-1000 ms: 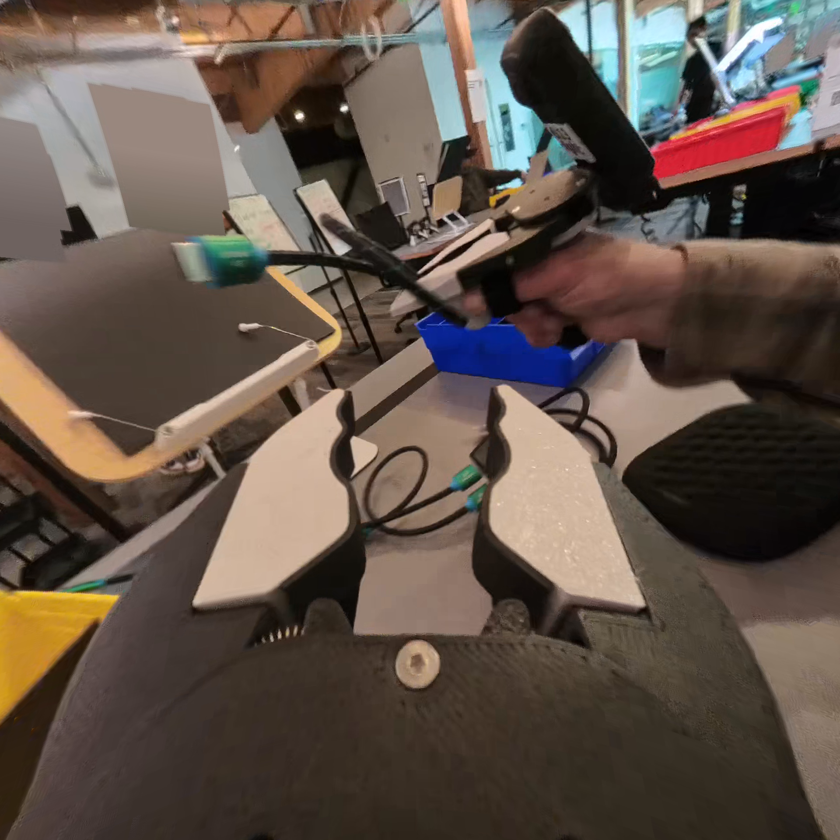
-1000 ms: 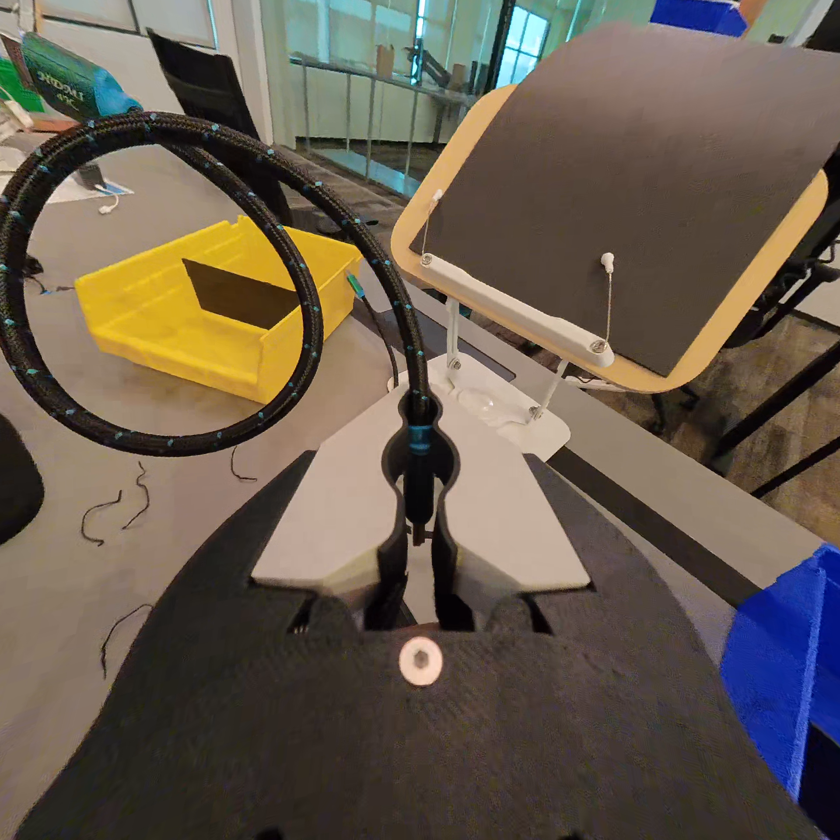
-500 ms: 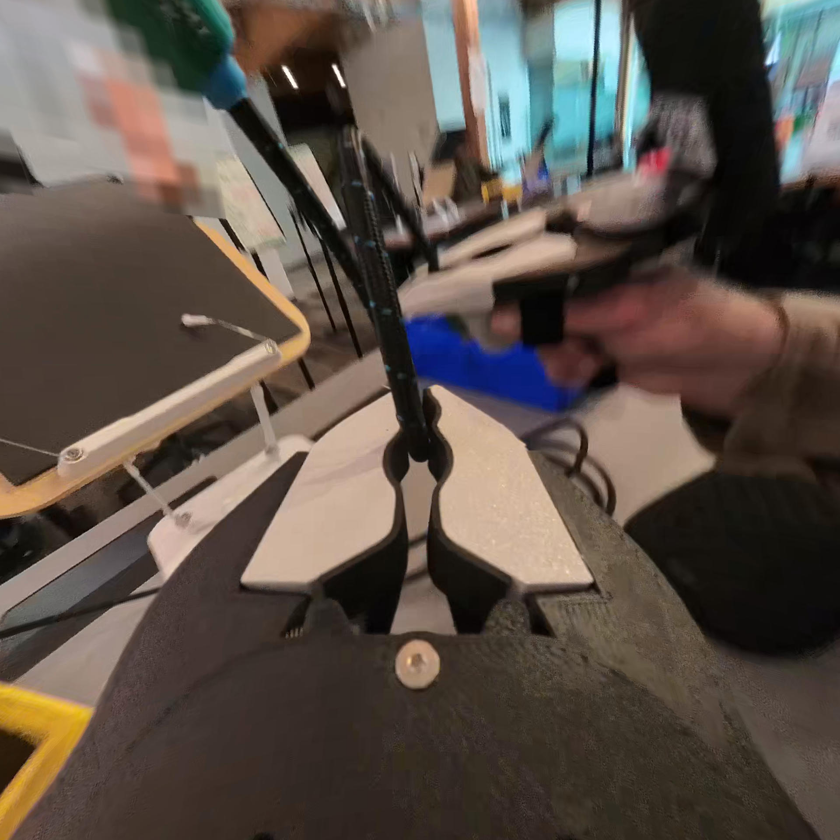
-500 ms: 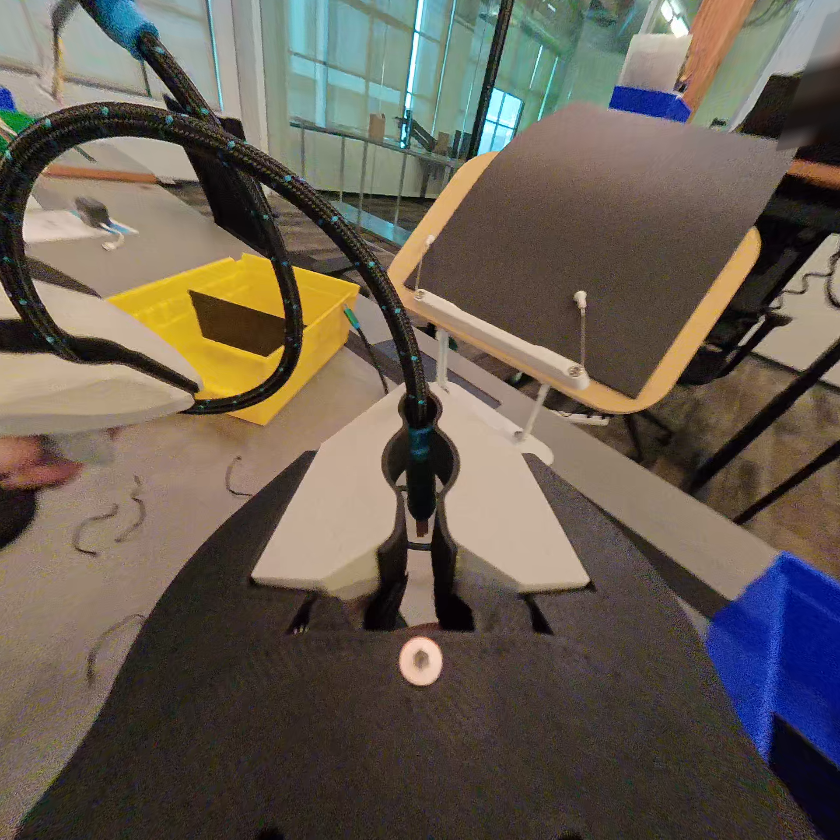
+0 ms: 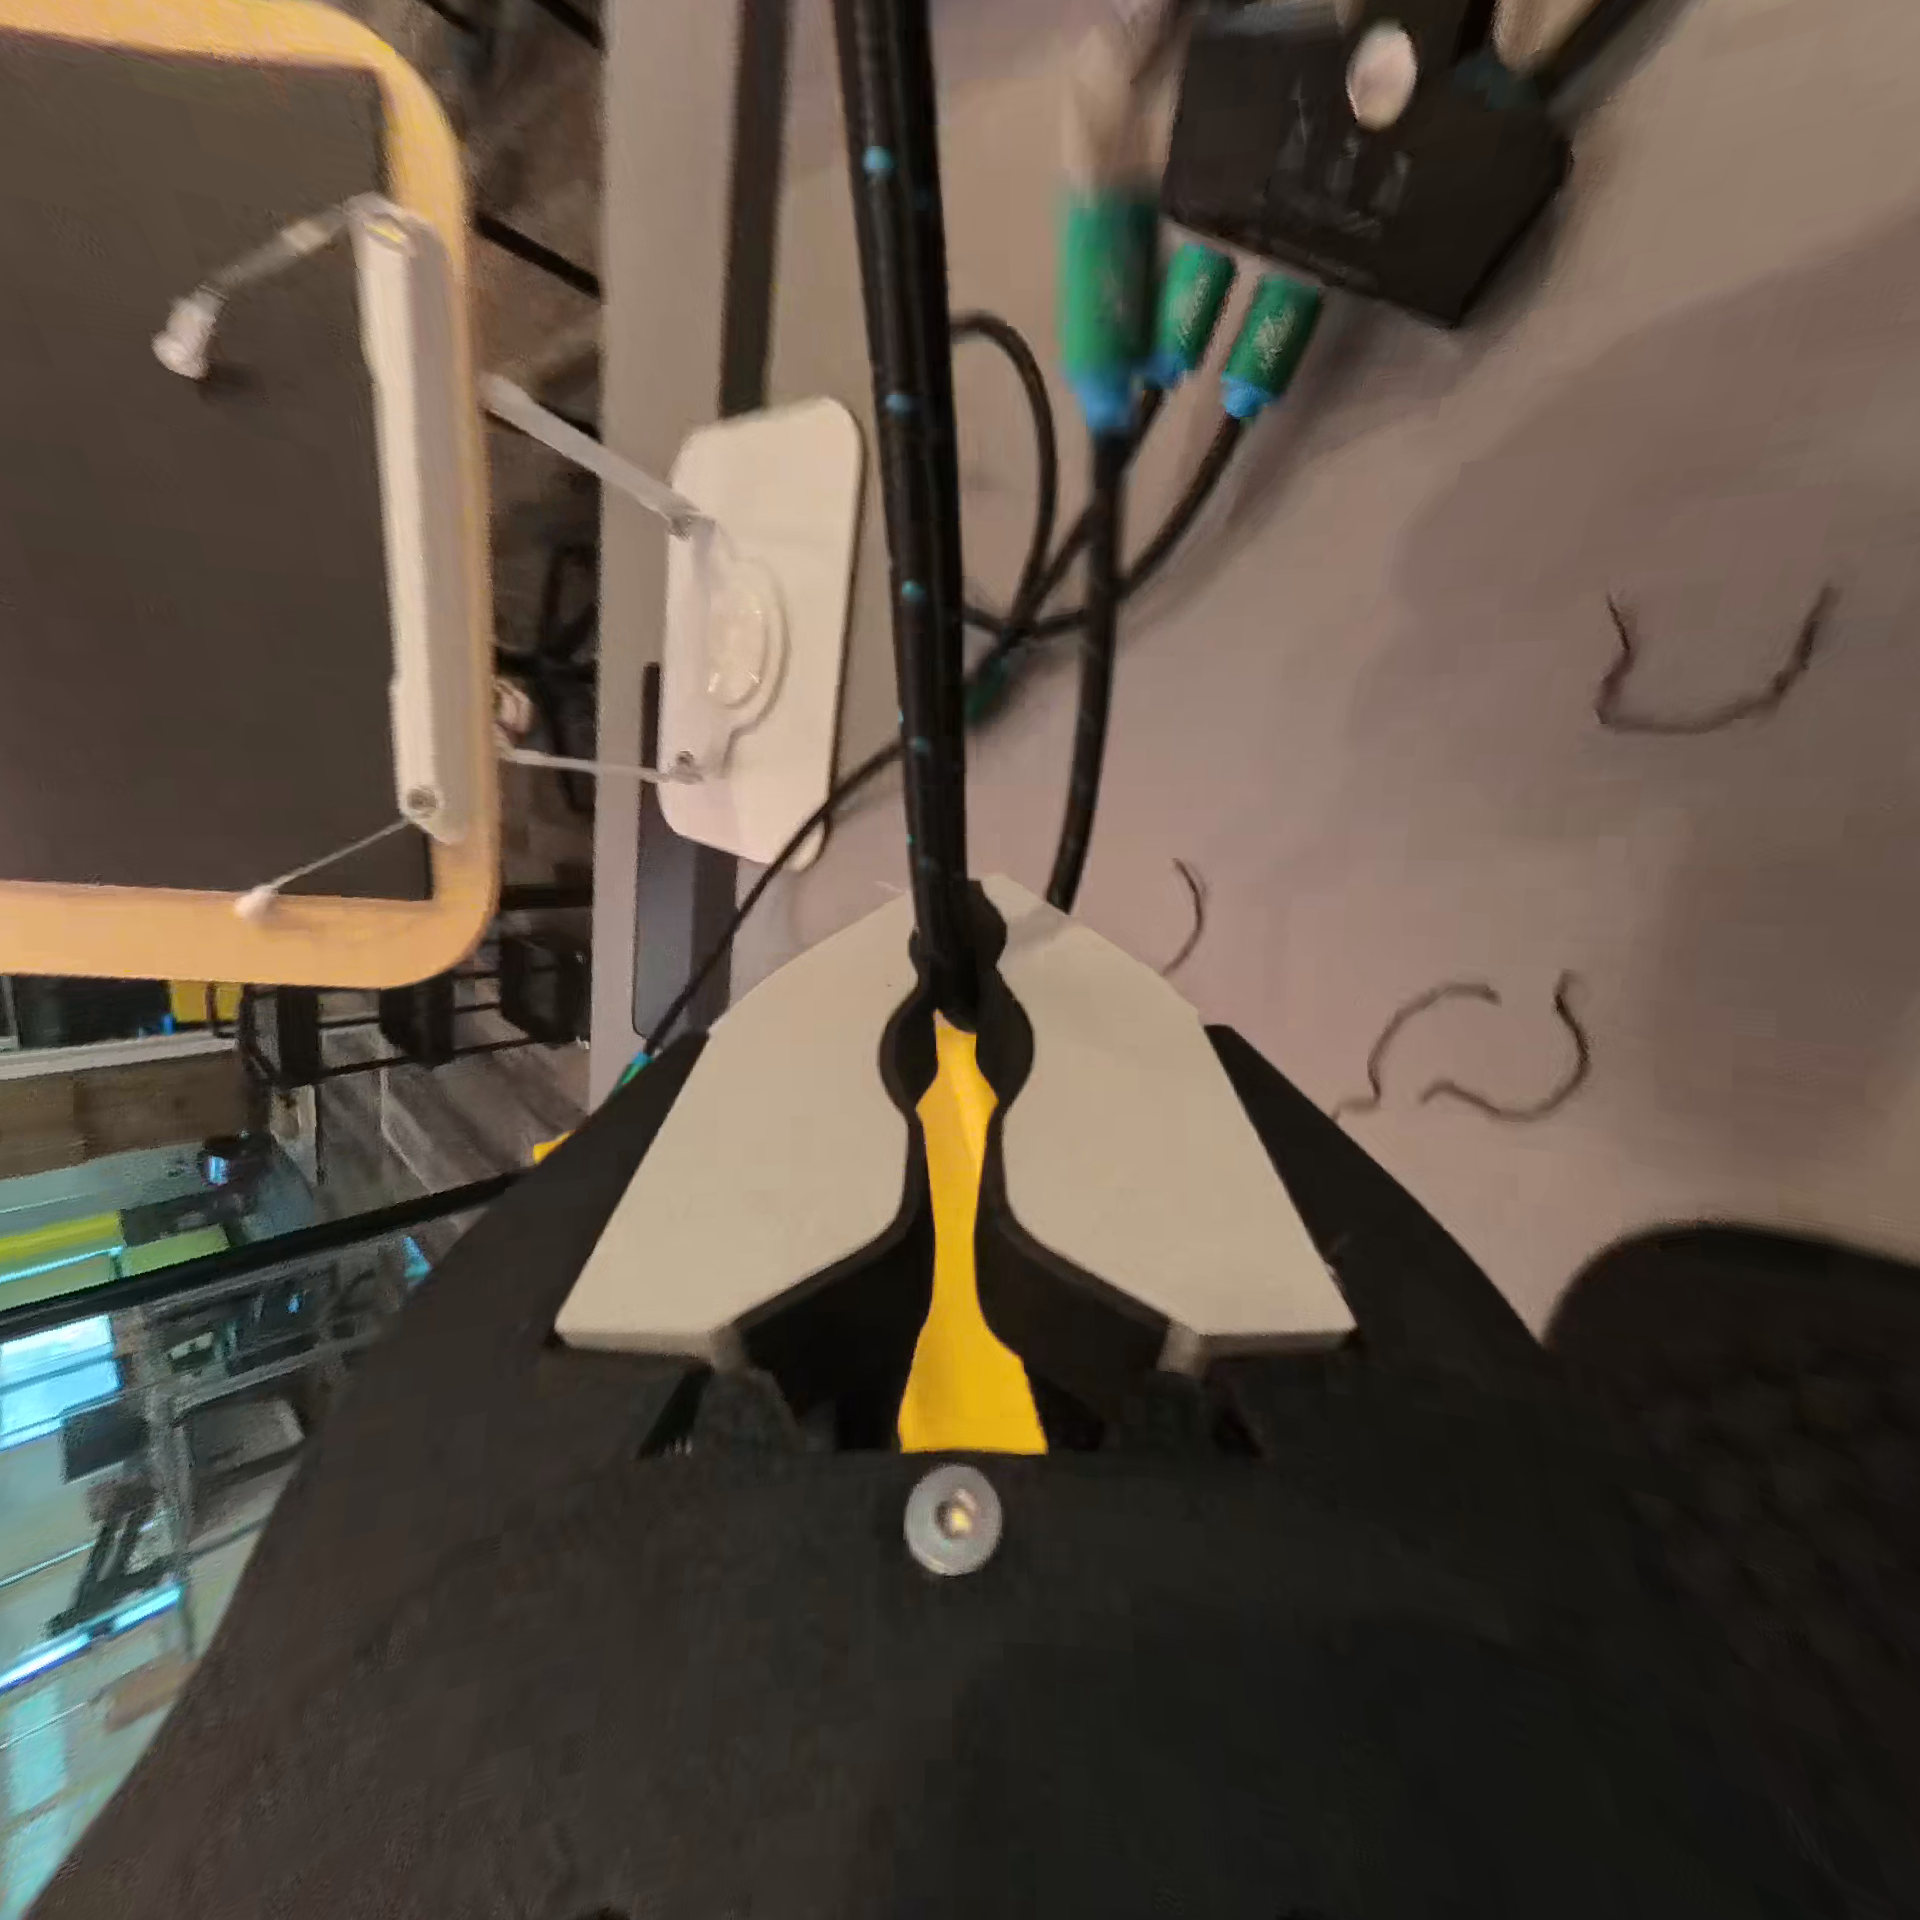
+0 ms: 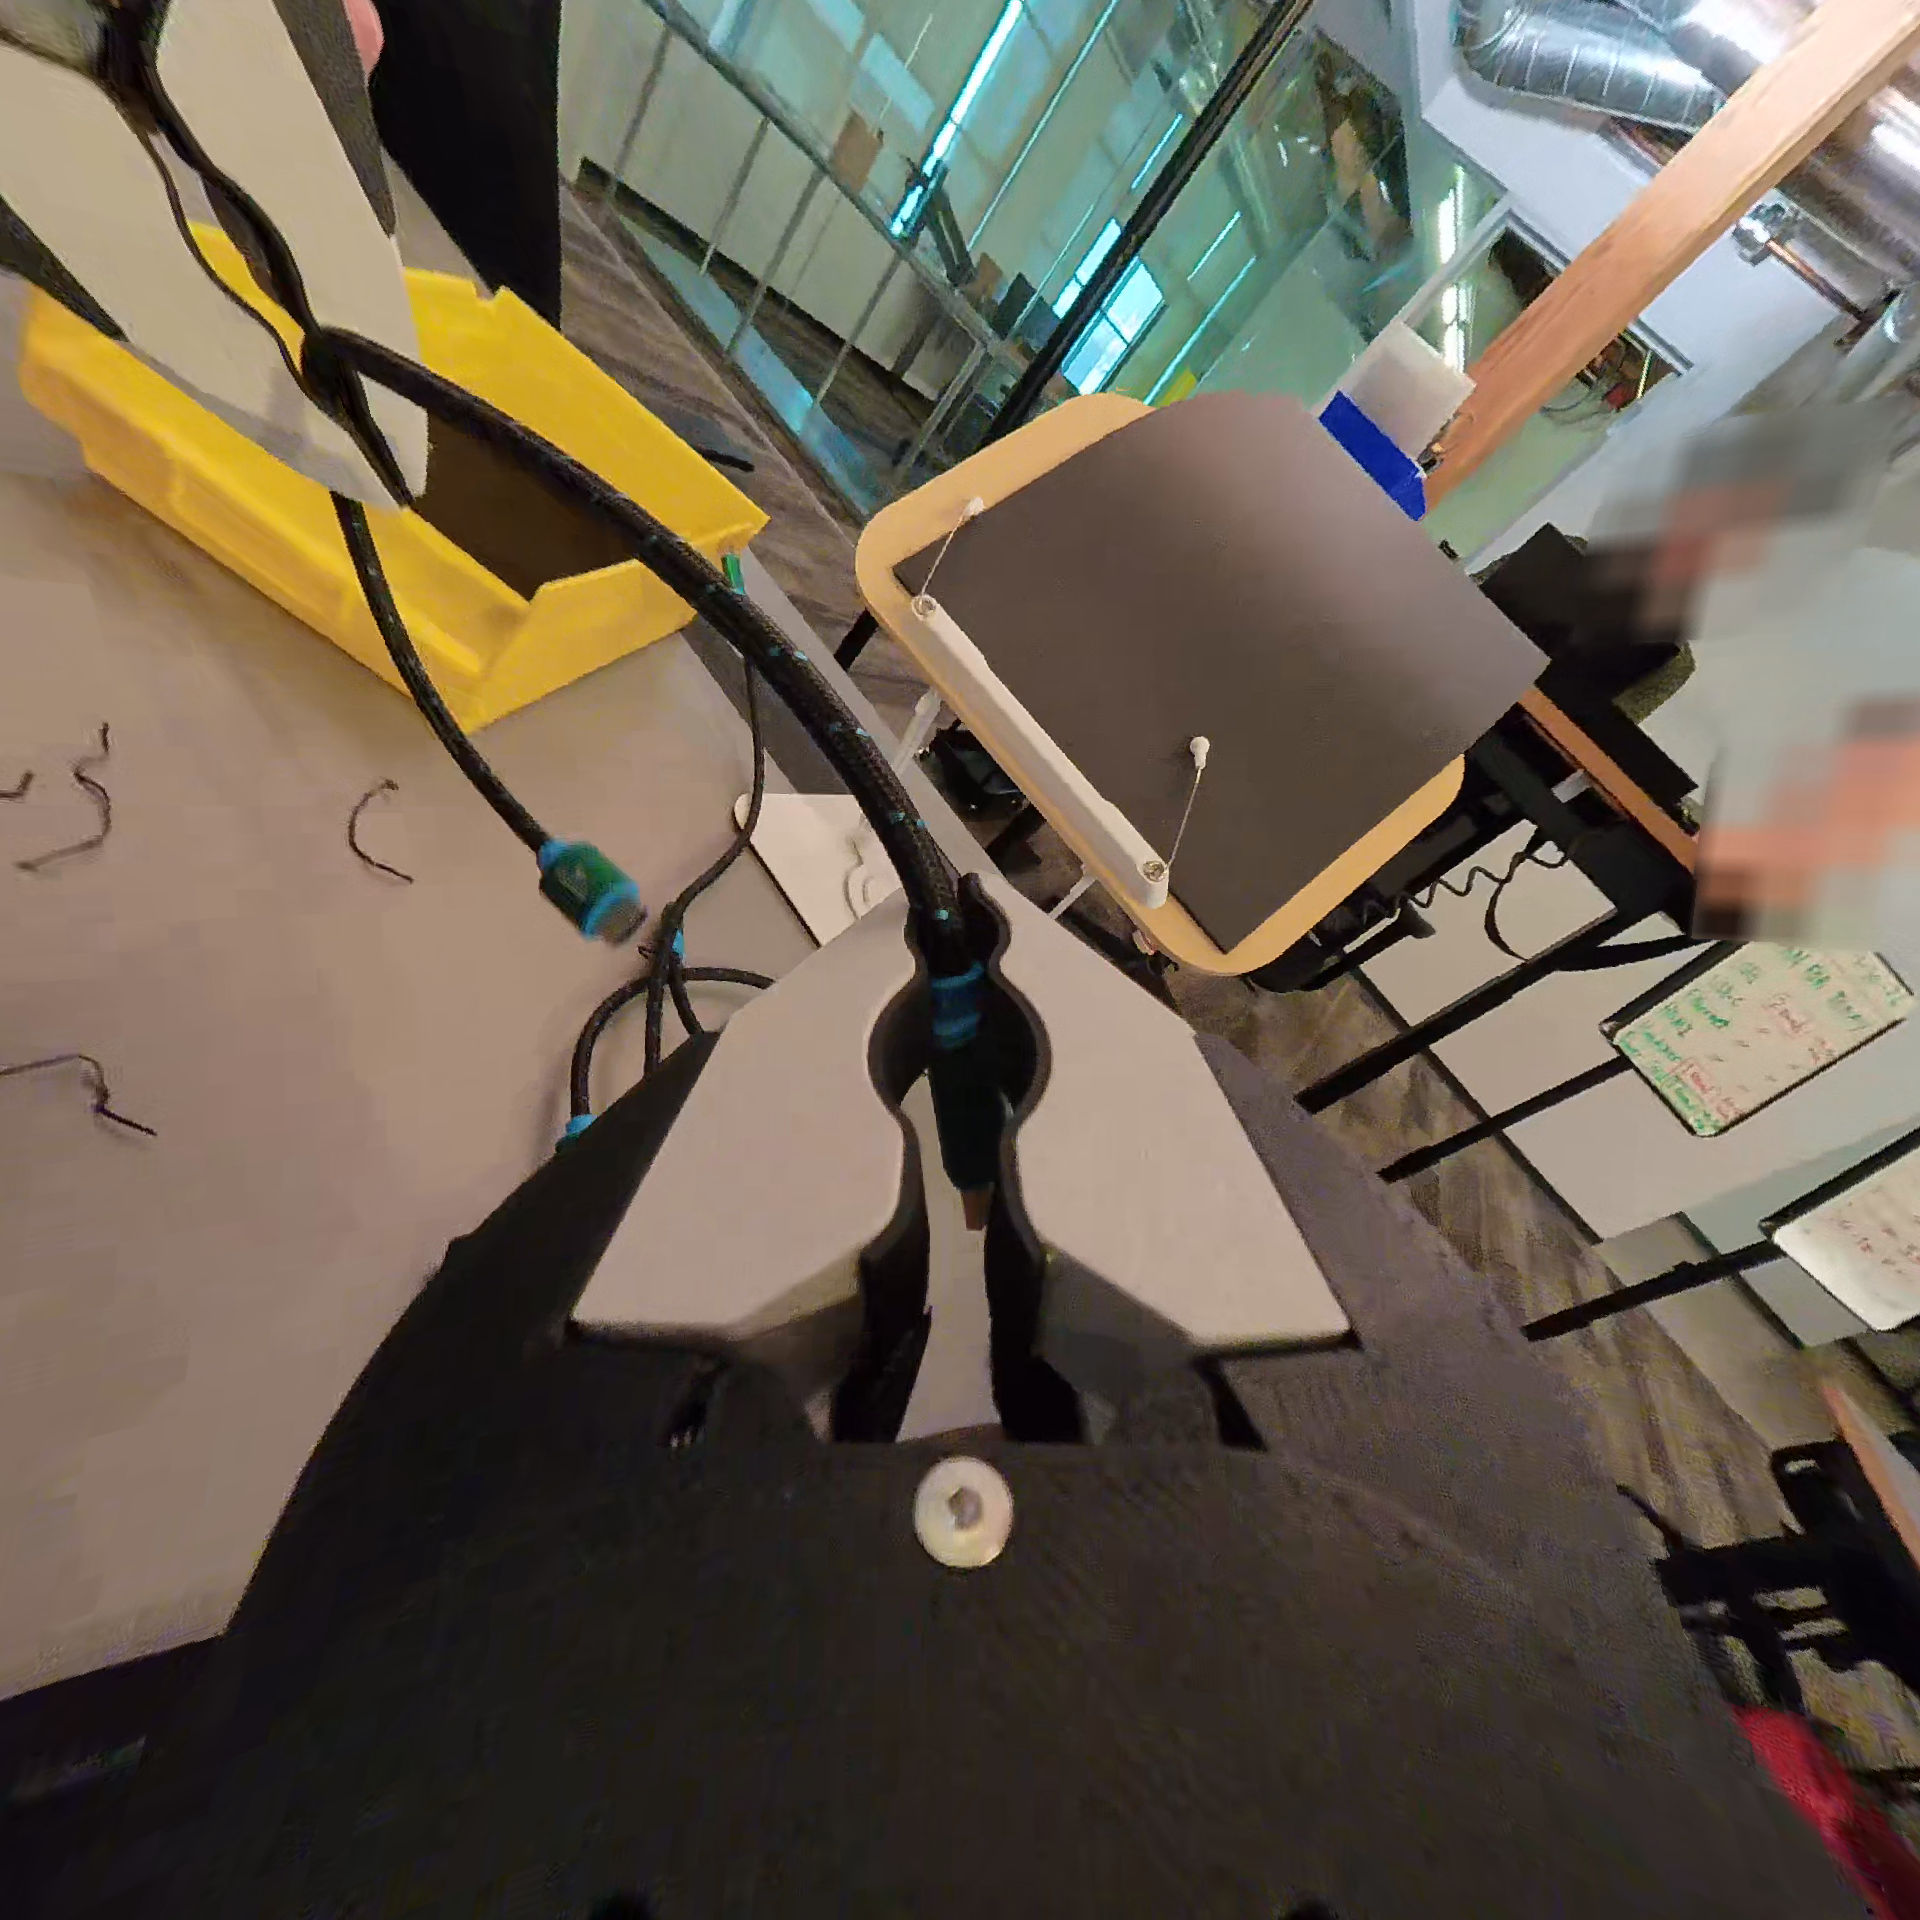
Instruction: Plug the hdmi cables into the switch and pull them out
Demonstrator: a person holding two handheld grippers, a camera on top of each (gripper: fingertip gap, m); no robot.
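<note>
My left gripper (image 5: 956, 940) is shut on a black braided HDMI cable (image 5: 902, 436) that runs up out of the view. My right gripper (image 6: 954, 935) is shut on the same cable (image 6: 790, 675) at its plug (image 6: 961, 1081), whose blue collar sits between the fingers. The left gripper also shows in the right wrist view (image 6: 312, 405), with the cable's other green plug (image 6: 587, 894) hanging below it over the table. The black switch (image 5: 1361, 177) lies at the top right, with two green plugs (image 5: 1273, 332) in it and the hanging plug (image 5: 1107, 281) beside them, blurred.
A yellow bin (image 6: 260, 499) stands on the grey table. A dark board with a tan rim (image 6: 1195, 675) stands on a white base (image 5: 769, 623) at the table edge. Loose black threads (image 5: 1475, 1049) and a black mesh pad (image 5: 1745, 1403) lie nearby. A person is at the right. The left gripper's tips are roughly 20 cm from the right gripper's. From either gripper's tips it is about 20 cm to the black switch (image 5: 1361, 177).
My left gripper, open a second ago, has shut on the cable and tipped to look down at the table and switch. My right gripper has tilted, still holding the plug end.
</note>
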